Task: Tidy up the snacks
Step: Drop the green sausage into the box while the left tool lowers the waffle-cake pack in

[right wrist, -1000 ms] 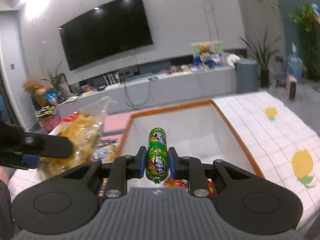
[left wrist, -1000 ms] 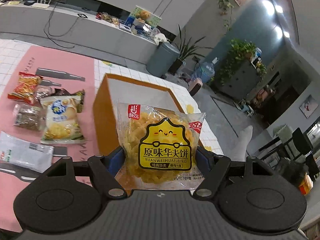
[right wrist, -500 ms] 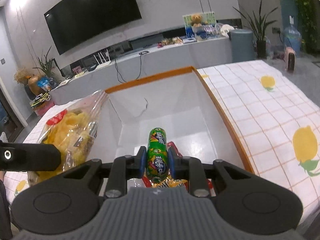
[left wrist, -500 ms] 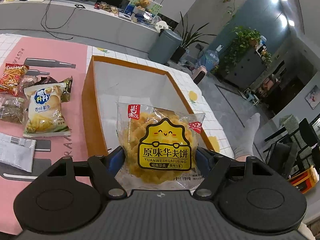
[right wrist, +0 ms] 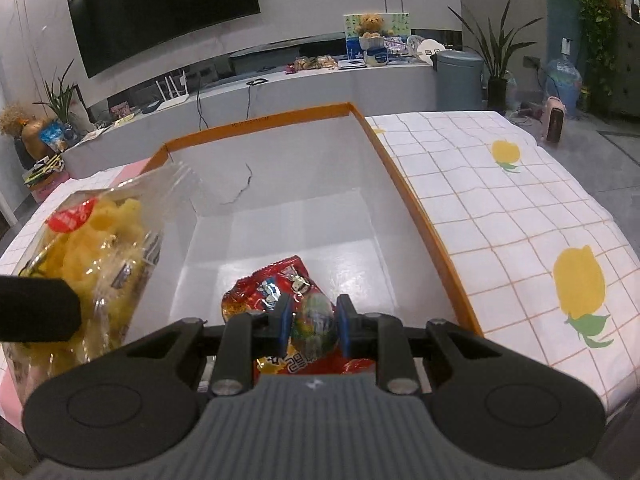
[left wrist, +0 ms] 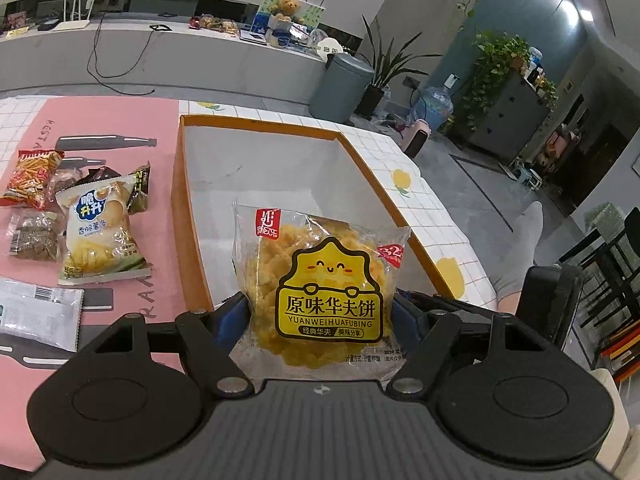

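My left gripper (left wrist: 322, 308) is shut on a clear bag of yellow waffle snacks (left wrist: 320, 280) and holds it upright over the near edge of the orange-rimmed white box (left wrist: 182, 176). The bag also shows in the right wrist view (right wrist: 96, 264), at the left. My right gripper (right wrist: 312, 320) is low inside the box (right wrist: 416, 216), with a green candy roll (right wrist: 314, 326) blurred between its fingers. A red snack packet (right wrist: 272, 284) lies on the box floor just under it.
Several snack packets lie on the pink mat (left wrist: 100, 120) left of the box: a potato-stick bag (left wrist: 98, 232), a red fries bag (left wrist: 30, 176), a dark packet (left wrist: 138, 192) and a white packet (left wrist: 36, 316). A checked tablecloth (right wrist: 520, 208) with lemon prints covers the table right of the box.
Both grippers have moved forward over the box. The right gripper has dipped down inside it, and the green candy roll now looks tilted and blurred between the fingers.
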Action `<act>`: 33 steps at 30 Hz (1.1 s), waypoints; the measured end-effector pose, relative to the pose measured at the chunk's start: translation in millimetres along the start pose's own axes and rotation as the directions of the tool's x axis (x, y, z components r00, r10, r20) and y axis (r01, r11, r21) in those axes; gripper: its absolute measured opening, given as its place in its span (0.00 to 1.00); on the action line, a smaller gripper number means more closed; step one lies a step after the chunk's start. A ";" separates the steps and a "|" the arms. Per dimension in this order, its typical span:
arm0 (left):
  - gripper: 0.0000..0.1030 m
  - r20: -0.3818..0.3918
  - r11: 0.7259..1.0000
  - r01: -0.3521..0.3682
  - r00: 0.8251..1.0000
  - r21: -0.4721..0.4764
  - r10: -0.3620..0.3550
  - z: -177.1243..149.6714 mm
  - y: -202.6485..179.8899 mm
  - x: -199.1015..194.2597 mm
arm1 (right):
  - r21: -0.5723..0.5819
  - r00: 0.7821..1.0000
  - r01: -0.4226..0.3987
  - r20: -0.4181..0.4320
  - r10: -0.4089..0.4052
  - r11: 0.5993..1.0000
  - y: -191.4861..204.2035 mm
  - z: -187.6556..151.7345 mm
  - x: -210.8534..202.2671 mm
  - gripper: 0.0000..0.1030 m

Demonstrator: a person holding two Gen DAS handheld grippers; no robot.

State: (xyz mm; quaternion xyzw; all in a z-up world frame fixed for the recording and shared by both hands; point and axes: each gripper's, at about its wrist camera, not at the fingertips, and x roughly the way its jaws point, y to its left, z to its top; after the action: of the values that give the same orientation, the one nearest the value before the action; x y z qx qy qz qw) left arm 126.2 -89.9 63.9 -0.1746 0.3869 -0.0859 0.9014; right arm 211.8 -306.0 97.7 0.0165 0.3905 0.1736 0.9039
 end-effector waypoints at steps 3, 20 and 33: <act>0.83 -0.003 1.000 -0.004 1.000 0.007 0.004 1.3 -2.2 0.3 | -0.014 1.000 -0.006 0.009 0.007 1.000 1.4 -0.2 -2.5 0.22; 0.83 0.003 0.997 -0.073 0.997 0.031 0.073 6.3 -12.7 23.4 | -0.084 0.999 0.039 0.034 -0.037 0.996 2.3 -3.6 -9.4 0.20; 0.84 -0.063 0.984 -0.166 0.983 0.057 0.170 -1.3 -21.3 51.5 | -0.078 0.998 0.031 0.048 -0.028 0.996 0.6 -6.4 -15.6 0.20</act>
State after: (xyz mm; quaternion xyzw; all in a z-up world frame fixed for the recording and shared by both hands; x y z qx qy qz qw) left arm 160.2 -124.8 36.9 -0.1150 0.4281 -0.0252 0.8960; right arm 197.2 -311.2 104.3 -0.0209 0.3624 0.1751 0.9152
